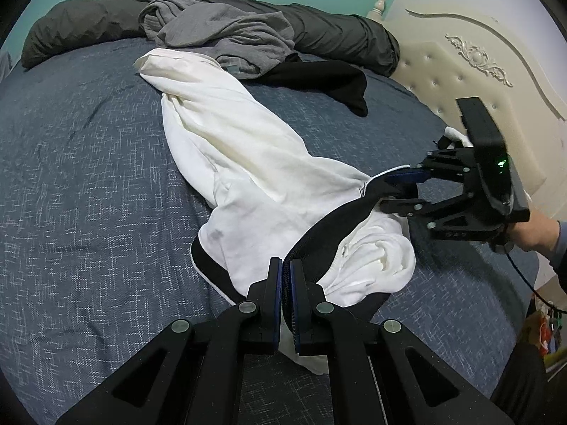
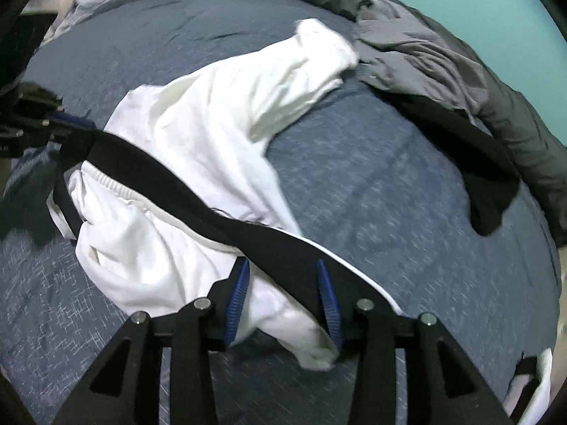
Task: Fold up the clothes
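Plenty of bare blue bedspread (image 1: 81, 148) to the left of the clothes, running out to the rim of the bed. At the far edge a dark grey rolled duvet (image 1: 340, 32) lies along the teal wall, with a crumpled grey garment (image 1: 226, 32) heaped against it and a black garment (image 1: 329, 78) spread just in front. On the right the cream headboard (image 1: 460, 71) stands close by, so room there is tight.

The left gripper (image 1: 286, 265) has its jaws pinched almost together, blue pads clamped on the black waistband (image 1: 340, 219) of the white trousers (image 1: 226, 134). The right gripper (image 1: 397, 187), seen from the left wrist camera out by the headboard, grips the other end of that same band; in its own view the blue fingers (image 2: 237, 294) stand apart with the band and bunched white cloth filling the gap between them. A hand (image 1: 535, 230) holds it from behind.

The band hangs stretched between the two grippers. The white trousers trail away from both jaws across the bedspread, the legs lying twisted, and the far cuff ends just beside the grey garment. Loose white fabric bunches under the band, between the grippers.
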`<state>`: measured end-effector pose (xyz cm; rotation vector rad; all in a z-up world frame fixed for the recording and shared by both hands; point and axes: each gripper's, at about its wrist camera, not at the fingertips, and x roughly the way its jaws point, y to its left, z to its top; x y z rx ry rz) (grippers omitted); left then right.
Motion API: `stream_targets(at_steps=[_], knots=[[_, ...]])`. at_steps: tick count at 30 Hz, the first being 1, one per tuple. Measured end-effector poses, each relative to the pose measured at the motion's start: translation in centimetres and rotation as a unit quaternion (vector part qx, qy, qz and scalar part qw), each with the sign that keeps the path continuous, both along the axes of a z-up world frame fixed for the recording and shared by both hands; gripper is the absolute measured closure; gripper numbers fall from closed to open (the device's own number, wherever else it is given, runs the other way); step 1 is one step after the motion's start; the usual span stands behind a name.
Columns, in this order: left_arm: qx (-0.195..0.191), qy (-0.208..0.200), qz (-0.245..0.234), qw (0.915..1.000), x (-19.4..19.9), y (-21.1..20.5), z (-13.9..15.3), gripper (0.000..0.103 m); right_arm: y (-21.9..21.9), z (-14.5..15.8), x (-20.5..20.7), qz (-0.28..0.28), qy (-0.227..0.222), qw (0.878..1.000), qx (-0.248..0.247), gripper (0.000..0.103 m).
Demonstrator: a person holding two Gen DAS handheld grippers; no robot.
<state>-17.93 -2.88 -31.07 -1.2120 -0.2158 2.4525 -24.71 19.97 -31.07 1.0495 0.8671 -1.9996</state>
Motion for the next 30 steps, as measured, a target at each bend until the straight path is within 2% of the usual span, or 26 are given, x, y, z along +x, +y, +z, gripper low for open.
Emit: stream_targets(at_steps=[2, 3, 4, 7, 10, 14, 20, 24, 30], knots=[[0.001, -0.001, 0.0, 1.0, 0.0, 0.0, -0.1, 0.098, -0.3, 0.0, -0.4, -0.006, -0.003, 1.0, -0.005, 0.063], [0.002, -0.002, 0.0, 1.0, 0.0, 0.0, -0.1, 0.098, -0.3, 0.1, -0.5, -0.011, -0.004, 1.0, -0.01, 0.072], [0.002, -0.003, 0.0, 1.0, 0.0, 0.0, -0.1, 0.098, -0.3, 0.2, -0.7, -0.016, -0.006, 1.0, -0.015, 0.089], [0.005, -0.007, -0.001, 1.0, -0.1, 0.2, -0.1, 0.098, -0.5, 0.5, -1.2, -0.032, -0.011, 0.999, -0.029, 0.097], [0.002, -0.009, -0.003, 1.0, 0.1, 0.7, 0.0, 0.088, -0.5, 1.0, -1.5, -0.048, -0.012, 0.998, -0.044, 0.099], [0.012, -0.023, 0.0, 0.9997, 0.3, 1.1, -0.1, 0.062, -0.2, 3.4, -0.7, -0.075, 0.015, 0.995, -0.06, 0.1], [0.02, -0.034, 0.006, 0.9992, 1.4, 1.7, -0.4, 0.061, 0.6, 5.9, 0.0, -0.108, 0.029, 0.99, -0.085, 0.1], [0.035, -0.042, 0.016, 0.9984, 1.5, 1.7, -0.7, 0.061, 0.8, 6.8, 0.4, -0.121, 0.037, 0.988, -0.092, 0.1], [0.043, -0.047, 0.003, 0.998, 1.3, 2.9, -0.9, 0.061, 1.8, 7.8, -0.1, -0.154, 0.043, 0.98, -0.119, 0.1]])
